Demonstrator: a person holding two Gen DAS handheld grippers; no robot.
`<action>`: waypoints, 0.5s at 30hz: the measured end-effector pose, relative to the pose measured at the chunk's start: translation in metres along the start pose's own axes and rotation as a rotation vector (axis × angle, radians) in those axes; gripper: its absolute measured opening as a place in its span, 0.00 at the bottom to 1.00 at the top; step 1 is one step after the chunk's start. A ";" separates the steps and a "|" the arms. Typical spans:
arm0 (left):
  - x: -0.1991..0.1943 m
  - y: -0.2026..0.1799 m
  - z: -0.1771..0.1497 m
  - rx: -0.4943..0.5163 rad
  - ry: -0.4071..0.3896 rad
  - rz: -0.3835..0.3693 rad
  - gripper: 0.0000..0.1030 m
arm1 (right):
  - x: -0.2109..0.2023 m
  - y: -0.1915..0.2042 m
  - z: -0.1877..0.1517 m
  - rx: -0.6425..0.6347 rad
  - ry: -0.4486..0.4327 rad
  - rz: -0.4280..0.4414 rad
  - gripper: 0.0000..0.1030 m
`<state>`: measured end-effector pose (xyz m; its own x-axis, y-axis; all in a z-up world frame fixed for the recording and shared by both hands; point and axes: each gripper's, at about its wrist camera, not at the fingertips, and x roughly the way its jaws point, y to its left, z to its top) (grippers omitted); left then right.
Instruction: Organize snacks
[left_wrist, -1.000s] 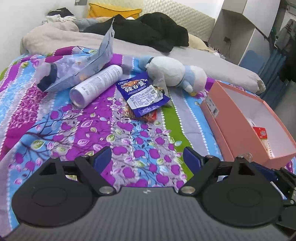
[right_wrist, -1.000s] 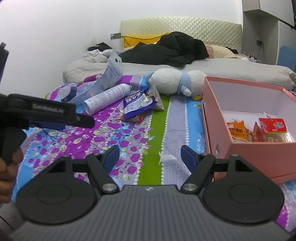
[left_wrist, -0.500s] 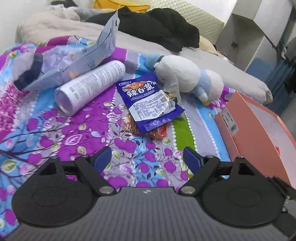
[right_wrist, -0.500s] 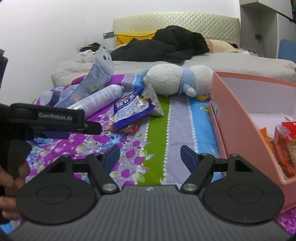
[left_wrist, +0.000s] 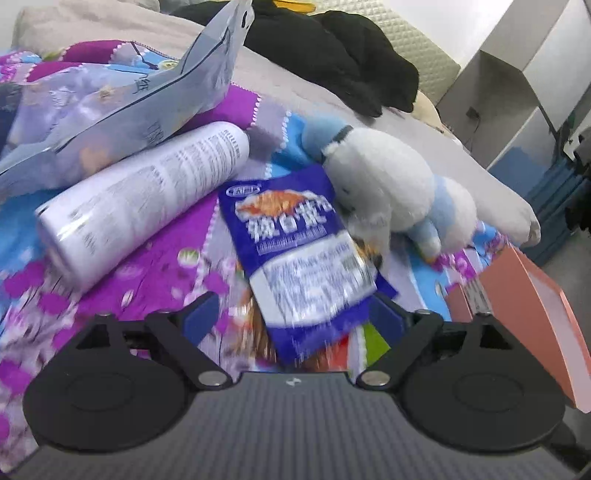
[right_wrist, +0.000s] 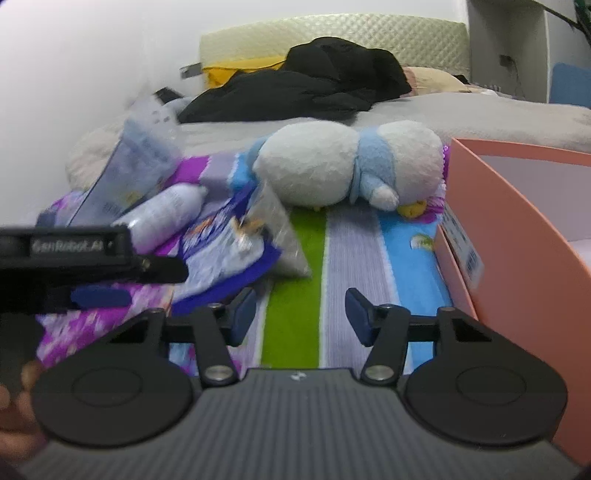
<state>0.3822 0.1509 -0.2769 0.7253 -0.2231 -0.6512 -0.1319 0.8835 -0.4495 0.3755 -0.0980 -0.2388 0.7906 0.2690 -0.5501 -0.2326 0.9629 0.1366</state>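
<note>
From the left wrist view, the left gripper (left_wrist: 291, 314) has its jaws spread wide over the bedspread, with the lower end of a glossy blue-and-white foil snack packet (left_wrist: 295, 247) lying between the blue pads, not pinched. The packet rests on the floral quilt (left_wrist: 147, 273), beside a white cylindrical tube (left_wrist: 147, 199) and touching a white-and-blue plush toy (left_wrist: 391, 192). It looks light, crinkly and slippery; I'd take it by the flat sealed bottom edge. From the right wrist view, the right gripper (right_wrist: 301, 314) hangs empty, jaws wide, above the green stripe, with the pink cardboard box (right_wrist: 517, 236) just to its right.
</note>
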 end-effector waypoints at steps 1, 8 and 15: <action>0.006 0.001 0.004 -0.006 0.006 -0.002 0.94 | 0.007 -0.001 0.004 0.010 -0.009 0.004 0.55; 0.039 0.018 0.019 -0.081 0.048 -0.092 1.00 | 0.065 -0.014 0.023 0.093 0.048 0.088 0.55; 0.054 0.022 0.029 -0.127 0.071 -0.144 0.98 | 0.081 -0.016 0.020 0.126 0.158 0.250 0.56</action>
<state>0.4378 0.1698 -0.3043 0.6941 -0.3754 -0.6142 -0.1179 0.7825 -0.6114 0.4547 -0.0907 -0.2691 0.6179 0.5010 -0.6060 -0.3292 0.8648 0.3792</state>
